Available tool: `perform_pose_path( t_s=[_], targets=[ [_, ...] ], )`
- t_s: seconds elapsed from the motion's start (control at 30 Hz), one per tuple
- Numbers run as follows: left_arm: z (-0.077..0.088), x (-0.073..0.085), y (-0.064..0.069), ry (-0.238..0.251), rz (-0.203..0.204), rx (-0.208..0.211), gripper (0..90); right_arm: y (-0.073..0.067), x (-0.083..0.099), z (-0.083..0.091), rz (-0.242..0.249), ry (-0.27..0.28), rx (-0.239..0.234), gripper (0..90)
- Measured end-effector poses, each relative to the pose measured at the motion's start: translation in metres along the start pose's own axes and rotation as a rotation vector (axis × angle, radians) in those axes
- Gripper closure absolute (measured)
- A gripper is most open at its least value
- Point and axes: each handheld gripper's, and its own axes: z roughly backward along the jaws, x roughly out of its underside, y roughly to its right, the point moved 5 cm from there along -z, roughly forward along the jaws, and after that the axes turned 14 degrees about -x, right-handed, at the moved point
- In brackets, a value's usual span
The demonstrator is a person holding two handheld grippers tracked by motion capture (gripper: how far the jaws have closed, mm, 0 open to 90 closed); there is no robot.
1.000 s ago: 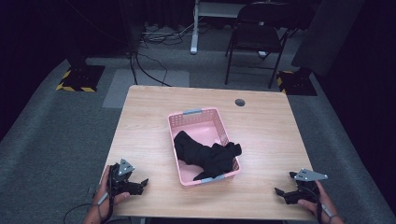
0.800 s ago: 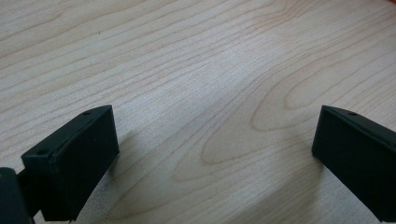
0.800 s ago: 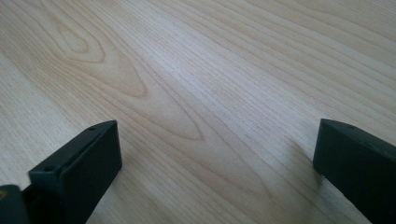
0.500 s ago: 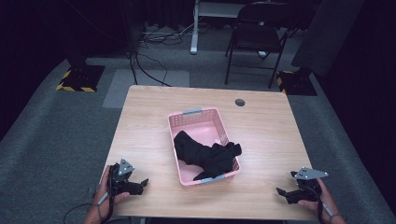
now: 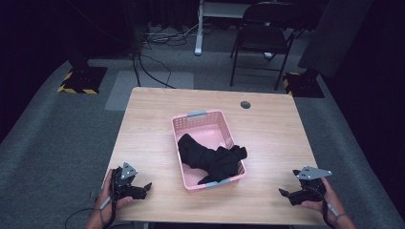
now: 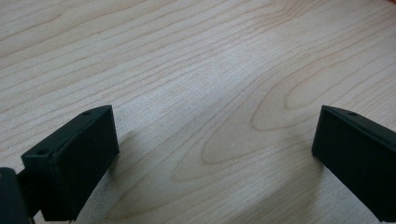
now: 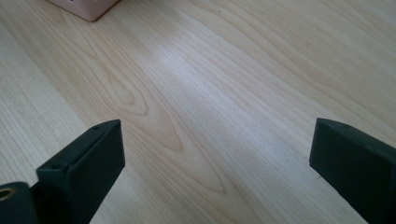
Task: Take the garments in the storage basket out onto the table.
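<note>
Blocky black fingers of both grippers spread over grained wood table, latticed pink basket, crumpled black cloth

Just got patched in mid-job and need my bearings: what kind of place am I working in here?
Most likely a recording studio or lab set up for data capture, not a home. A lone wooden table stands on grey carpet, dark curtains hang around it, and loose cables and a folding chair sit behind.
</note>
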Motion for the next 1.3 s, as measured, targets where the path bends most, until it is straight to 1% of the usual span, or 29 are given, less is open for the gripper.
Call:
perform_pose_path(
  t_s=[0.23,0.4,0.67,0.8,0.9,1.2,1.3],
  targets=[
    [0.0,0.0,0.0,0.0,0.0,0.0,0.0,-0.004,-0.014,0.0,0.03,-0.002,0.0,3.6],
    [0.0,0.0,0.0,0.0,0.0,0.0,0.0,-0.008,-0.027,-0.002,0.057,0.002,-0.008,3.6],
    [0.0,0.0,0.0,0.0,0.0,0.0,0.0,-0.014,-0.041,-0.006,0.087,-0.004,-0.025,3.6],
    [0.0,0.0,0.0,0.0,0.0,0.0,0.0,-0.016,-0.047,-0.008,0.098,-0.002,-0.02,3.6],
    [0.0,0.0,0.0,0.0,0.0,0.0,0.0,-0.017,-0.051,-0.01,0.102,-0.015,-0.009,3.7],
    [0.0,0.0,0.0,0.0,0.0,0.0,0.0,-0.024,-0.065,-0.013,0.119,-0.017,-0.033,3.8],
    [0.0,0.0,0.0,0.0,0.0,0.0,0.0,-0.026,-0.071,-0.015,0.133,-0.018,-0.043,3.8]
  ],
)
